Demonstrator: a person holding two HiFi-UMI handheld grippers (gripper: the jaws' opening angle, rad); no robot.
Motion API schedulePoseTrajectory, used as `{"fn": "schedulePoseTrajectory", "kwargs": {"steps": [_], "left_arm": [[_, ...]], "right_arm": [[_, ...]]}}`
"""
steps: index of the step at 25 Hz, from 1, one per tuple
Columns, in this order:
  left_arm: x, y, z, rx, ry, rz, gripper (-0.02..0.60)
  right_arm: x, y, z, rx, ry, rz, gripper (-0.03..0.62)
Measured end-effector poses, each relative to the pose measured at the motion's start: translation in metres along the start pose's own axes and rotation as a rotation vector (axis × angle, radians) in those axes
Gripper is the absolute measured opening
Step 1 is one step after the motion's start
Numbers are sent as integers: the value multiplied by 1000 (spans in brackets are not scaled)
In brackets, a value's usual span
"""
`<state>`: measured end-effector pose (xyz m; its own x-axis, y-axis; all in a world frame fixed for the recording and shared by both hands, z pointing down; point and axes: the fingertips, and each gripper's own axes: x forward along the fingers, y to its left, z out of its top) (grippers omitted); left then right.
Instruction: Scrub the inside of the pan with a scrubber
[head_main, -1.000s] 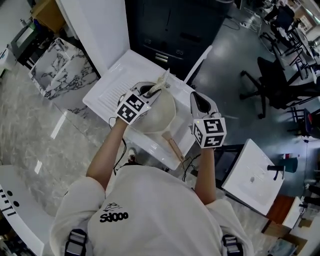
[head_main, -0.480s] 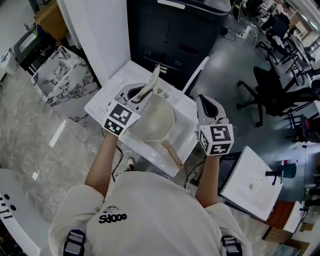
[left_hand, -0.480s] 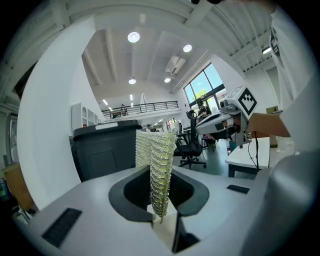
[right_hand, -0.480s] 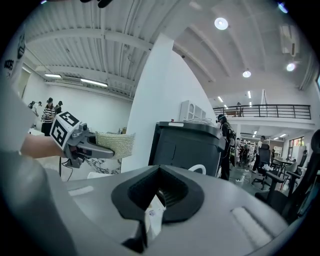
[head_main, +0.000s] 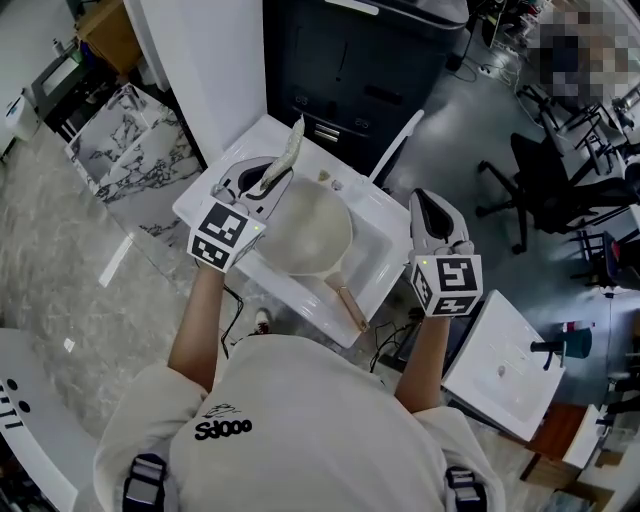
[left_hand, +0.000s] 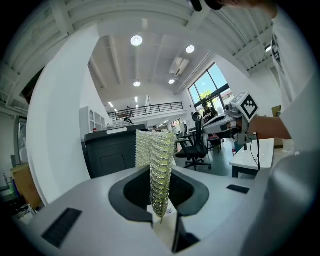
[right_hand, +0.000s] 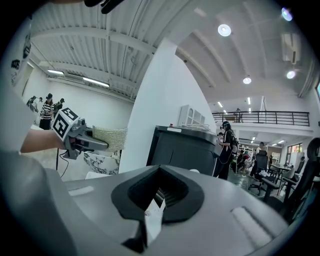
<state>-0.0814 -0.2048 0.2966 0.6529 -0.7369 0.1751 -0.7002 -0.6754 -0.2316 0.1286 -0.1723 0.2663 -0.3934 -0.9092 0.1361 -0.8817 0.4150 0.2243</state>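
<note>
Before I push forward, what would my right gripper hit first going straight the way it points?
Probably the black cabinet. The right gripper points at it with only open air between, though depth is hard to judge.

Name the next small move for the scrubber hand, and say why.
Probably lower the left gripper, shut on the scrubber, down into the pan: the scrubber is held up in the air beside the pan's rim, not yet on its inside.
</note>
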Motion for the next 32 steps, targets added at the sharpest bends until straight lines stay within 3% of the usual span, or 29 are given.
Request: {"fn": "schedulePoseTrajectory", "kwargs": {"steps": [32], "left_arm": [[8,-11,-8,-6,16,-25,63]], "right_arm": [[2,13,-6,-8,18,9,9]]}}
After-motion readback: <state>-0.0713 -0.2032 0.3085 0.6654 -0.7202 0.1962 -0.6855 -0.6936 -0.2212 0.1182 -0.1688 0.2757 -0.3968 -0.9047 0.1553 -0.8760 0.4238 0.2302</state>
